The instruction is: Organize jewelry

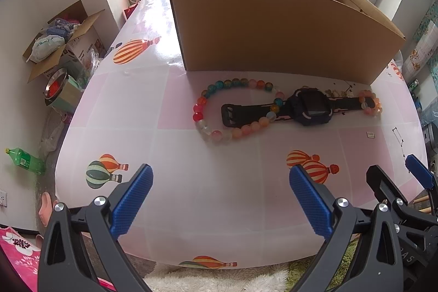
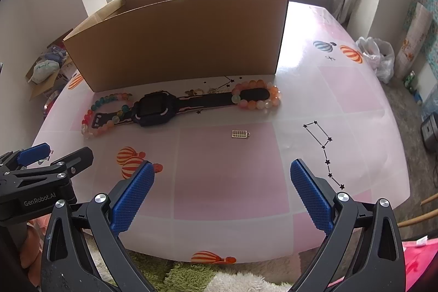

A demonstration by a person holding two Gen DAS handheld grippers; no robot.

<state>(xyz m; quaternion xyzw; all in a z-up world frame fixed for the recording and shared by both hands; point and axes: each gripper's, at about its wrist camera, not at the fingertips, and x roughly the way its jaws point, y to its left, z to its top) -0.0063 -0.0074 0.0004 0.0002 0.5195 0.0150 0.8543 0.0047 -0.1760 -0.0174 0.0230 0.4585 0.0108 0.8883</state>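
Both claws are released on my end, nothing in them: left gripper point(image 1: 221, 177) and right gripper point(image 2: 222, 173) hang over the near edge of the balloon-print table point(image 2: 232, 182). At about 12 o'clock from the right one lies a tiny gold abacus charm point(image 2: 240, 134). Further out, the black smartwatch point(image 1: 312, 108) lies flat with a big multicolour bead bracelet point(image 1: 216, 111) looped over its buckle end at 11 o'clock and a smaller peach bead bracelet point(image 2: 257, 97) around its other strap end. Behind them stands the open cardboard box point(image 1: 273, 29).
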